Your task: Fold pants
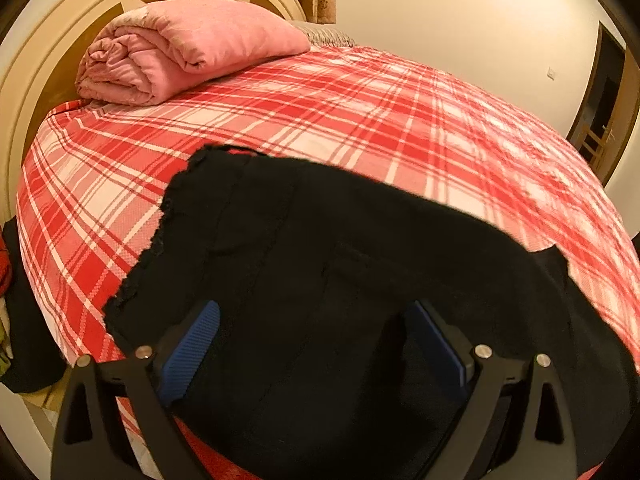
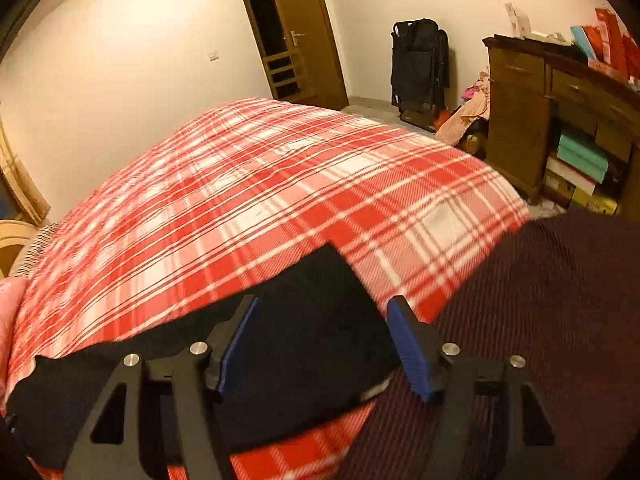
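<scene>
Left wrist view showed the black pants [image 1: 340,280] spread across the lower half of the frame on a bed covered by a red and white plaid bedspread [image 1: 320,112], with a rolled pink quilt [image 1: 180,52] at the upper left by the headboard. The left tool [image 1: 316,340] stood wide, its blue pads [image 1: 192,352] apart over the dark cloth and pressing on nothing.

From the right wrist camera, one end of the pants [image 2: 304,340] lay in the lower middle of the frame, a squared corner pointing up toward the centre. The right tool [image 2: 320,344] was also wide, with cloth lying between the pads but not pinched. A dark ribbed sleeve or garment [image 2: 540,320] filled the lower right.

The pants looked soft, limp and light, likely to sag and drag along the bedspread rather than hold shape. One edge at the left looked ragged or frilled. Pinching through all layers at corners or a hem would probably keep the fold square.
</scene>
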Action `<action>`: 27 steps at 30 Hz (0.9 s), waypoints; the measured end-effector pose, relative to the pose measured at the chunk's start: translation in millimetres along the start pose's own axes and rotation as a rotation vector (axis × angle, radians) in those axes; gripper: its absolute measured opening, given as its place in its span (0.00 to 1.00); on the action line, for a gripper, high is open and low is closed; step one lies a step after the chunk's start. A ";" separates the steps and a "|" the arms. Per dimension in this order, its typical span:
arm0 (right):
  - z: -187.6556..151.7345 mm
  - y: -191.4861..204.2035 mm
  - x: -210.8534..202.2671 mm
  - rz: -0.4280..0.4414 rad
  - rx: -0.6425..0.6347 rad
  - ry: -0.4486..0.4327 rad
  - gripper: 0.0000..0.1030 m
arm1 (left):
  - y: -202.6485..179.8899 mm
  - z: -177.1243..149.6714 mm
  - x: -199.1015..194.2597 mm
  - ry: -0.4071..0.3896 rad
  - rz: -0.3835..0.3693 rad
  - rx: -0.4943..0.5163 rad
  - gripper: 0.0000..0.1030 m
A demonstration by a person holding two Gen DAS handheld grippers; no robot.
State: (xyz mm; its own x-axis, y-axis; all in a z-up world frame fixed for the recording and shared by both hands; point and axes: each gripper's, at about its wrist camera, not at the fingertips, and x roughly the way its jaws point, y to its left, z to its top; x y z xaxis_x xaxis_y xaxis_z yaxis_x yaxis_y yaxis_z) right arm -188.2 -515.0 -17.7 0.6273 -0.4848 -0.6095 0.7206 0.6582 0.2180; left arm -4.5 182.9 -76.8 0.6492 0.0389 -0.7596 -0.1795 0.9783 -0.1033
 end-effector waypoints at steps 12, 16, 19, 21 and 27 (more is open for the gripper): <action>5.7 8.8 87.4 -0.127 -0.155 0.169 0.63 | -60.4 -10.3 -34.7 -0.090 -0.058 0.182 0.95; 11.3 2.4 97.1 -0.183 -0.118 0.199 0.63 | -75.6 -18.2 -29.2 -0.059 -0.066 0.230 0.95; 19.3 -9.7 92.9 -0.336 -0.064 0.157 0.63 | -75.7 -23.3 -24.0 -0.048 -0.063 0.237 0.95; 21.1 5.8 78.5 -0.324 -0.062 0.102 0.62 | -72.5 -27.1 -15.7 -0.026 -0.036 0.241 0.95; 0.2 162.3 26.5 -0.011 -0.341 -0.099 0.58 | -60.0 -34.4 -1.0 0.001 -0.037 0.219 0.98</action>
State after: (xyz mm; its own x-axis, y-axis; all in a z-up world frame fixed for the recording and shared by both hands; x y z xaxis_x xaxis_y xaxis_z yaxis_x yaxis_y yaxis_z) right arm -54.5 -421.1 1.7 0.6574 -0.5357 -0.5299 0.5979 0.7989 -0.0659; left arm -19.8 117.2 -92.0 0.6514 0.0020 -0.7587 0.0091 0.9999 0.0104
